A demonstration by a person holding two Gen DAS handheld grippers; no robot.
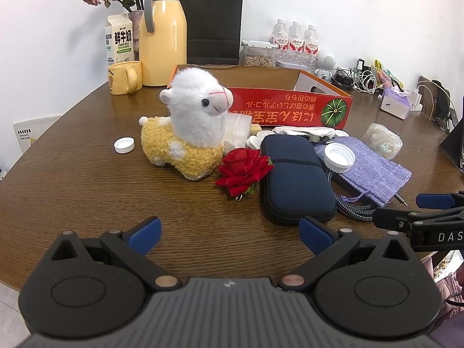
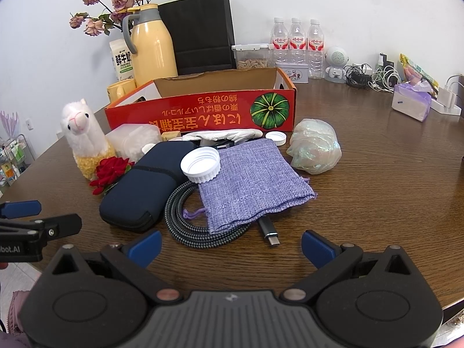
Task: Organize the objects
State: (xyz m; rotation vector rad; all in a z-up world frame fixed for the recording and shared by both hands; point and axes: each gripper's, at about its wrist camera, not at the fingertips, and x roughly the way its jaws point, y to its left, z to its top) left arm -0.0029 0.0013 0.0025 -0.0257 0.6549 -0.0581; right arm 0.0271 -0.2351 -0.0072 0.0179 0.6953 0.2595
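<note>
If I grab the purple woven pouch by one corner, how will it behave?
The purple woven pouch will probably droop, since it lies flat and looks like soft cloth. The large white cap resting on its edge would likely slide off and might roll. The braided cable runs under it and may drag along.

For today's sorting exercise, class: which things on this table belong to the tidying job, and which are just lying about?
For the job:
alpaca plush
red fabric rose
navy zip case
purple woven pouch
braided cable
large white lid
red cardboard box

Just lying about:
yellow thermos jug
milk carton
water bottles
black paper bag
</note>
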